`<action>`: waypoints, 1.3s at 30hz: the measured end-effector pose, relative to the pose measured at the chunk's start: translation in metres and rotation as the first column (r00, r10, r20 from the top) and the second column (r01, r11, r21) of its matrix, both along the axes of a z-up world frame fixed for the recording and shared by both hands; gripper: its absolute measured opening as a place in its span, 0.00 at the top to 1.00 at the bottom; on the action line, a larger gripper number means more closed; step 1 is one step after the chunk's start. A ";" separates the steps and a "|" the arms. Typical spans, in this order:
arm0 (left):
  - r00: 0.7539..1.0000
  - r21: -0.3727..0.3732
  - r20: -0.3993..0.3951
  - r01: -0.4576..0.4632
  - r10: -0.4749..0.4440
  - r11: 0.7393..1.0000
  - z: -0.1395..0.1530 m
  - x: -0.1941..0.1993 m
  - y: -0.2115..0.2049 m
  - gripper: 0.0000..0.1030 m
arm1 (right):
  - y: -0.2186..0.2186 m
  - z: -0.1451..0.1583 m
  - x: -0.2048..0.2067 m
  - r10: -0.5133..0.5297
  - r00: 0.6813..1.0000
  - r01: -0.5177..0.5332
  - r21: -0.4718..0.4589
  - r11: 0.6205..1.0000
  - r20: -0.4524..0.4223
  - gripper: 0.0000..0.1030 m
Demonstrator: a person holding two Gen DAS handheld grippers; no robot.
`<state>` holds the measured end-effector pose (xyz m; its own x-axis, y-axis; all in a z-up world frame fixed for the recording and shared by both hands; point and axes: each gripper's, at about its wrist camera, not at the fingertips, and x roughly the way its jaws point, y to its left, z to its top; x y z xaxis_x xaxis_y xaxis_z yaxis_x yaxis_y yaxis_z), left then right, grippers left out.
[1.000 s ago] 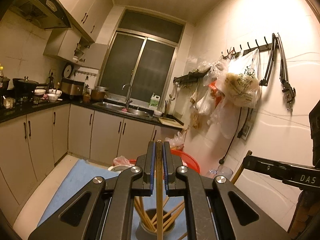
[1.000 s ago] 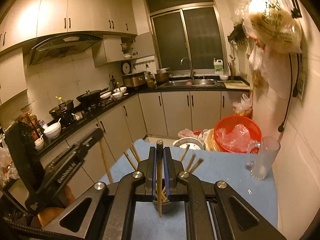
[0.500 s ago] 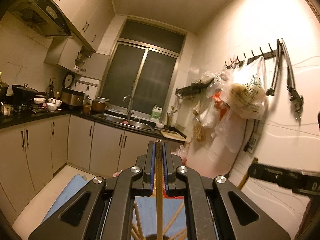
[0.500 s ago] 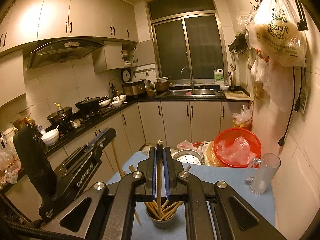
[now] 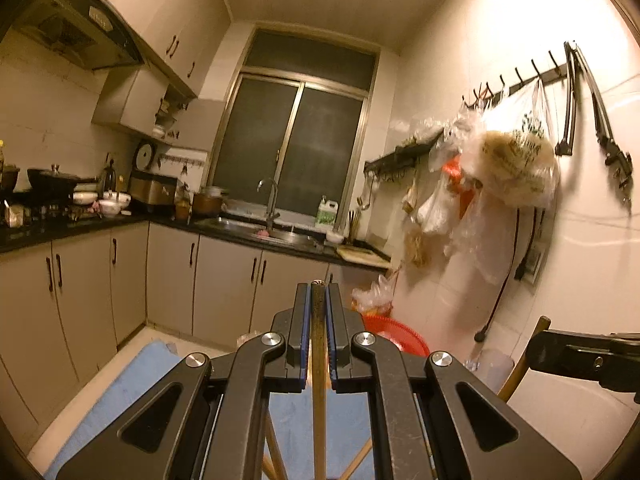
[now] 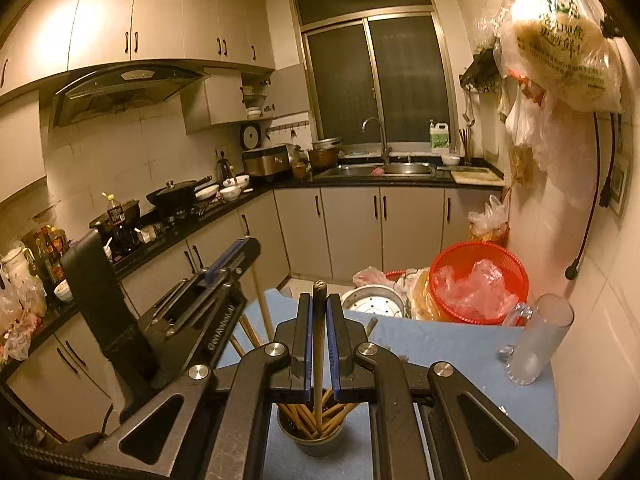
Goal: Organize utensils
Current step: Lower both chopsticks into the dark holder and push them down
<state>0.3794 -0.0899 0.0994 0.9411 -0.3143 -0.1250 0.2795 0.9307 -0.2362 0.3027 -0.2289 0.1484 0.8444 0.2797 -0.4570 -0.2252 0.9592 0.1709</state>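
Note:
My left gripper (image 5: 318, 292) is shut on a wooden chopstick (image 5: 319, 392) that hangs straight down between its pads. Other chopstick tips show below it at the frame's bottom edge. My right gripper (image 6: 319, 300) is shut on another wooden chopstick (image 6: 318, 392) whose lower end stands in a grey cup (image 6: 316, 438) holding several chopsticks. The cup sits on a blue cloth (image 6: 460, 344). The left gripper (image 6: 228, 264) shows in the right wrist view, raised to the left of the cup, with its chopstick (image 6: 262, 304) hanging down. The right gripper body (image 5: 580, 354) shows at the left view's right edge.
A frosted glass mug (image 6: 536, 344) stands on the cloth near the right wall. Behind the cloth are a red basket (image 6: 478, 280) with plastic bags and a metal steamer pan (image 6: 374, 300). Cabinets, stove and sink line the left and far sides. Bags hang on wall hooks (image 5: 516, 160).
Both grippers have risen with their chopsticks. The left camera view has lifted so the cup has dropped out of its frame. The right chopstick stays in the cup.

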 end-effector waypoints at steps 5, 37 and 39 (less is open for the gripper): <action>0.998 -0.011 -0.057 0.007 -0.007 1.000 -0.022 0.001 0.006 0.94 | -0.005 -0.027 0.004 -0.004 0.999 0.005 0.020 1.000 -0.046 0.94; 0.993 0.028 -0.117 0.006 -0.003 1.000 -0.034 -0.036 0.031 0.56 | -0.021 -0.067 0.002 -0.073 0.992 0.079 0.053 0.995 -0.099 0.75; 0.992 0.035 -0.126 0.008 -0.004 0.999 -0.033 -0.041 0.034 0.52 | -0.020 -0.065 -0.003 -0.072 0.993 0.077 0.053 0.996 -0.090 0.75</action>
<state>0.3381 -0.0562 0.0664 0.9153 -0.3131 -0.2532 0.2552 0.9375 -0.2365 0.2997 -0.2487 0.0836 0.8210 0.2444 -0.5160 -0.1349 0.9612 0.2408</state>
